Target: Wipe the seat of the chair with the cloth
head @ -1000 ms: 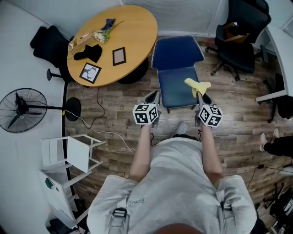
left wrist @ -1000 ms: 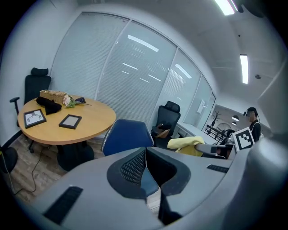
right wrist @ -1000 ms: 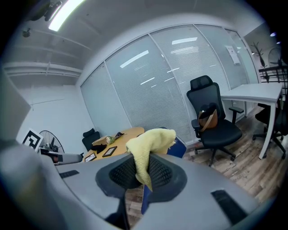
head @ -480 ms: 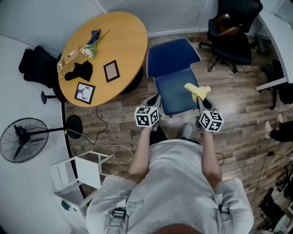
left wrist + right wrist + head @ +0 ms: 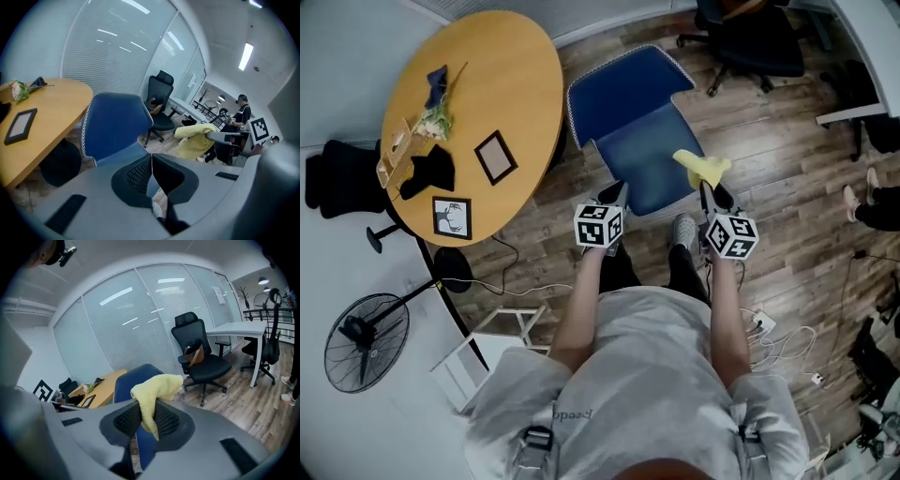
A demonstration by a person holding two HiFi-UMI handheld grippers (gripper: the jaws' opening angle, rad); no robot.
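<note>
Swung round since a second ago, your head view now puts the round wooden table at the upper left, with the blue chair set on a slant beside it. Both grippers are at much the same places by the chair's front edge as before. Two picture frames lie flat on the table. A black office chair stands beyond the blue one, well apart from it.

The seat faces you, just ahead of your feet. Your left gripper hangs at the seat's front left corner, its jaws pressed together with nothing between them. Your right gripper is at the front right corner, clamped on the yellow cloth. The cloth bunches above the jaws and droops over the seat's right edge. It seems to hang just above the seat rather than touch it, though from overhead that is hard to judge.
</note>
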